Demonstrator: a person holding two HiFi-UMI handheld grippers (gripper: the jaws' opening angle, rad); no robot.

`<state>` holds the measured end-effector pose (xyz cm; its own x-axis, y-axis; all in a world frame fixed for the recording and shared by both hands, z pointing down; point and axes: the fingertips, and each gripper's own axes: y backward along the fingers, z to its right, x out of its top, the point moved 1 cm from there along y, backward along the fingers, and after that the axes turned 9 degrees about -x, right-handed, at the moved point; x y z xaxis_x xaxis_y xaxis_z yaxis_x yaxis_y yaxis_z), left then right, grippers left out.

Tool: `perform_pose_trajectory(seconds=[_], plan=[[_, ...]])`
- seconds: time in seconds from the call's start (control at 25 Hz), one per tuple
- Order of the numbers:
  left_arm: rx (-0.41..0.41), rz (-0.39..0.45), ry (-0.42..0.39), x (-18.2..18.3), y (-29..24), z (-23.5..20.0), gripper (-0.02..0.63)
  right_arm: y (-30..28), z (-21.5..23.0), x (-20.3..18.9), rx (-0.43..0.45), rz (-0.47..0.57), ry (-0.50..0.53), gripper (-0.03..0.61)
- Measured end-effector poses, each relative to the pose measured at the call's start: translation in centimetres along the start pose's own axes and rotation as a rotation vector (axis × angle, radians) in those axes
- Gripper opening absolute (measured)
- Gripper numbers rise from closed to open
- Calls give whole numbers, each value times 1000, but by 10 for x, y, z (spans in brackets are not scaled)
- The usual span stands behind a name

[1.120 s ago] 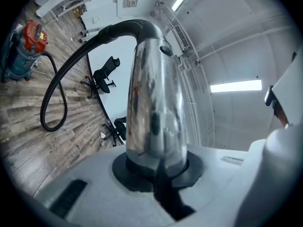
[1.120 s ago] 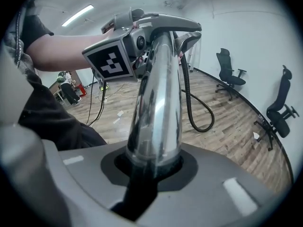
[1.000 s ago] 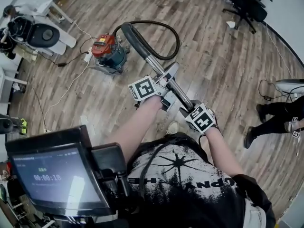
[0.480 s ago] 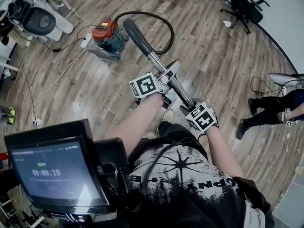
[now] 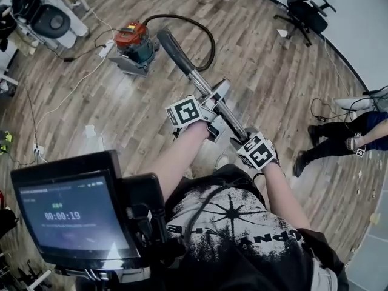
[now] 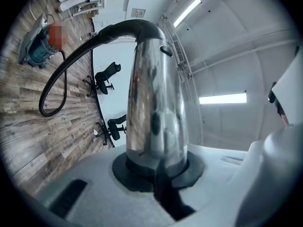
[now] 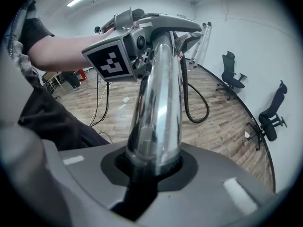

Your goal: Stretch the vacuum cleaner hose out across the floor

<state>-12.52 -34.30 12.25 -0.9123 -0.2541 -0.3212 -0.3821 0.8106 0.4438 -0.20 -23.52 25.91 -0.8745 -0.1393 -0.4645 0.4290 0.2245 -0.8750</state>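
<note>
1. The wooden floor [image 5: 273,71] spreads out on all sides of the vacuum cleaner [image 5: 134,43].
2. The black hose [image 5: 171,48] leaves the vacuum cleaner, makes one loop just beside it, then rises away from it toward the person.
3. The vacuum cleaner, red on top and teal below, stands upright on the floor.
4. The metal tube [image 7: 156,103] continues the hose at the end far from the vacuum cleaner and is lifted above the floor.
5. The left gripper [image 5: 212,106] is clamped around the metal tube, nearer to the vacuum cleaner.
6. The right gripper [image 5: 240,139] is clamped around the same tube, farther from the vacuum cleaner.
</note>
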Motion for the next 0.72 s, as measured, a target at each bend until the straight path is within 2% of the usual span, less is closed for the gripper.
perform_pose_trajectory(seconds=[0.24, 0.44, 0.72], plan=[[41, 45, -34, -40, -14, 0, 38, 12, 15, -43, 58, 18, 40, 86], [80, 86, -64, -101, -41, -4, 38, 28, 45, -108, 93, 37, 92, 86], [139, 106, -109, -188, -85, -5, 38, 57, 79, -195, 164, 75, 111, 86]])
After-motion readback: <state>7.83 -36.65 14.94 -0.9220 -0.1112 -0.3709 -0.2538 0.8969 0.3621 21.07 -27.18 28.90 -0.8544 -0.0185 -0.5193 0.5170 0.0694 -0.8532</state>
